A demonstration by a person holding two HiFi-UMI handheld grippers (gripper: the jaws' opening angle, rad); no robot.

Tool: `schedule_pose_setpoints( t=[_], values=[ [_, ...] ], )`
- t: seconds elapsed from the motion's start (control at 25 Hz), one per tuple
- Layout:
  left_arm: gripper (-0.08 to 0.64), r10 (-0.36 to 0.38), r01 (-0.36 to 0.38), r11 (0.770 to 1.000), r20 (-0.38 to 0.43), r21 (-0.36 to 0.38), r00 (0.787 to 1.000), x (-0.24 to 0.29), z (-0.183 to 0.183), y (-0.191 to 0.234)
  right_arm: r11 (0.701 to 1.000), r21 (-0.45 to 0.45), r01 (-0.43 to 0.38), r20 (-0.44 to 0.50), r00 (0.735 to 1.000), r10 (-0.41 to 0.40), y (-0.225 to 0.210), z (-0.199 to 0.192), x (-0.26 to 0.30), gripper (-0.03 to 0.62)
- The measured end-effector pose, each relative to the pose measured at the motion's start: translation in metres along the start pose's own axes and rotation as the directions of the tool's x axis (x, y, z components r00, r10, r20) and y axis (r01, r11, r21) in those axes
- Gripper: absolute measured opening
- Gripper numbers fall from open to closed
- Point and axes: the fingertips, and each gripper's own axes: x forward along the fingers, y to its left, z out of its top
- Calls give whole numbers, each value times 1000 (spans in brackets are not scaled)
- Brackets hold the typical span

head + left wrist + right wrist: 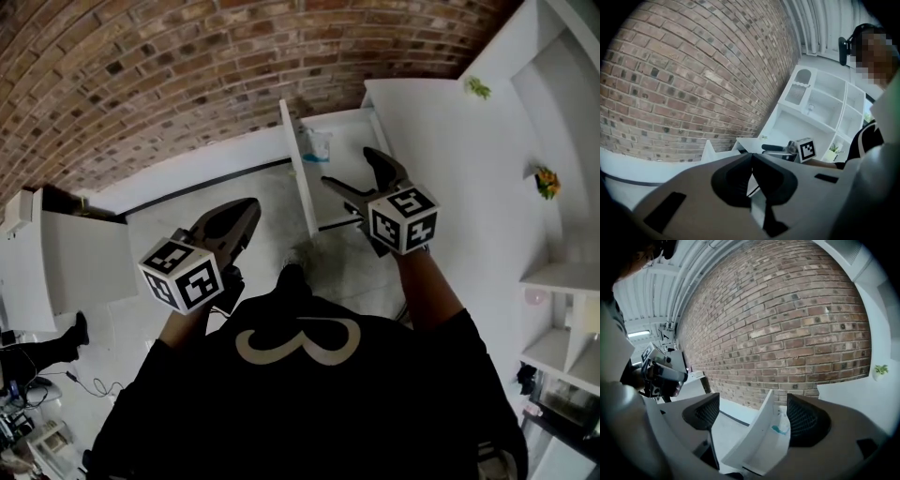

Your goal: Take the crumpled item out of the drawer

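Observation:
An open white drawer [302, 178] juts from the white cabinet toward me in the head view. A pale crumpled item [318, 144] with a teal mark lies at its far end. My right gripper [349, 167] hovers open above the drawer's near part, nothing between its fingers. In the right gripper view the open right gripper [752, 414] frames the drawer [754, 437], and the crumpled item [780, 426] lies inside, ahead of the right pad. My left gripper [251, 204] is shut and empty, left of the drawer over the floor; in its own view the left gripper [751, 161] has its jaws pressed together.
The white cabinet top [441, 141] is to the right of the drawer, with small green plants [478, 88] [547, 181] on white shelving further right. A brick wall [141, 66] runs behind. A low white unit [56, 253] stands at left. Grey floor [187, 202] lies below.

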Motion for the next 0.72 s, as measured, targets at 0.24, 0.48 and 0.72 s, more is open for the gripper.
schedule_pose_setpoints(
  t=[0.24, 0.48, 0.72],
  values=[
    [3, 0, -1, 1000, -32, -20, 1000, 27, 23, 47, 997, 2, 76, -111, 991, -75, -50, -31, 65, 433],
    [3, 2, -4, 999, -55, -38, 999, 47, 35, 90, 992, 11, 129, -229, 966, -123, -86, -76, 118, 430],
    [3, 1, -8, 998, -95, -66, 995, 64, 31, 120, 987, 24, 160, -346, 927, -142, -112, -130, 154, 423]
  ],
)
